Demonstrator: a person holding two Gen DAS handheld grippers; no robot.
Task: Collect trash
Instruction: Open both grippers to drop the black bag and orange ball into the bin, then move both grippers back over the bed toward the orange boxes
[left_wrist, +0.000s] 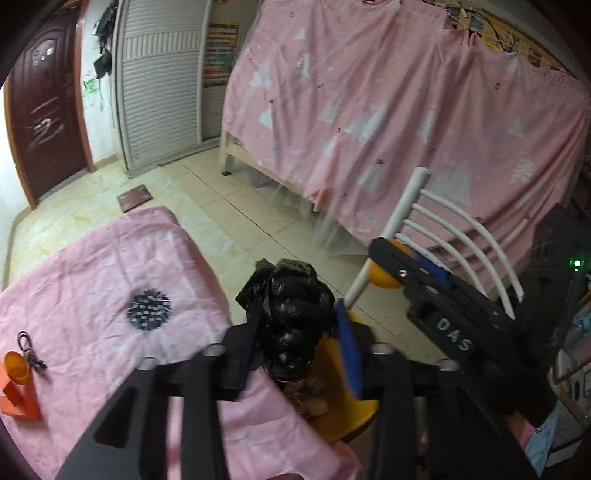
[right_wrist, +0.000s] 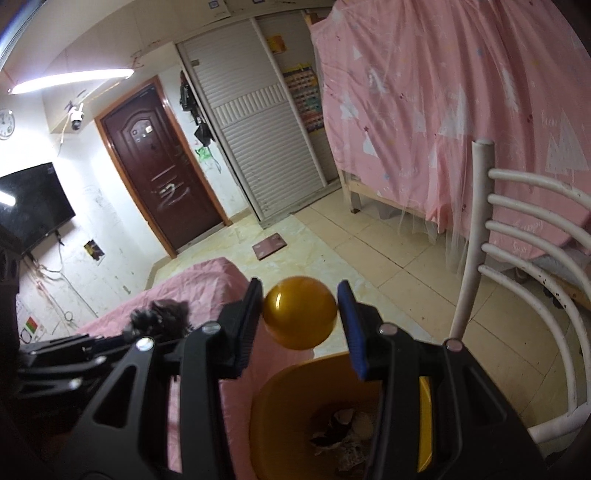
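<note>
My left gripper (left_wrist: 299, 328) is shut on a crumpled black plastic bag (left_wrist: 295, 314) and holds it just above the yellow trash bin (left_wrist: 343, 406), beside the pink-covered table (left_wrist: 110, 280). My right gripper (right_wrist: 301, 314) is shut on a yellow ball (right_wrist: 300, 312) and holds it over the same bin (right_wrist: 284, 406), which has scraps at its bottom. The right gripper also shows in the left wrist view (left_wrist: 384, 269) with the ball (left_wrist: 384, 275). The bag shows in the right wrist view (right_wrist: 159, 317).
On the table lie a black spiky ball (left_wrist: 149, 310), an orange cup on an orange block (left_wrist: 18, 384) and a small cable (left_wrist: 31, 350). A white slatted chair (right_wrist: 528, 288) stands right of the bin. A pink-draped bed (left_wrist: 406, 110), a wardrobe and a door stand beyond.
</note>
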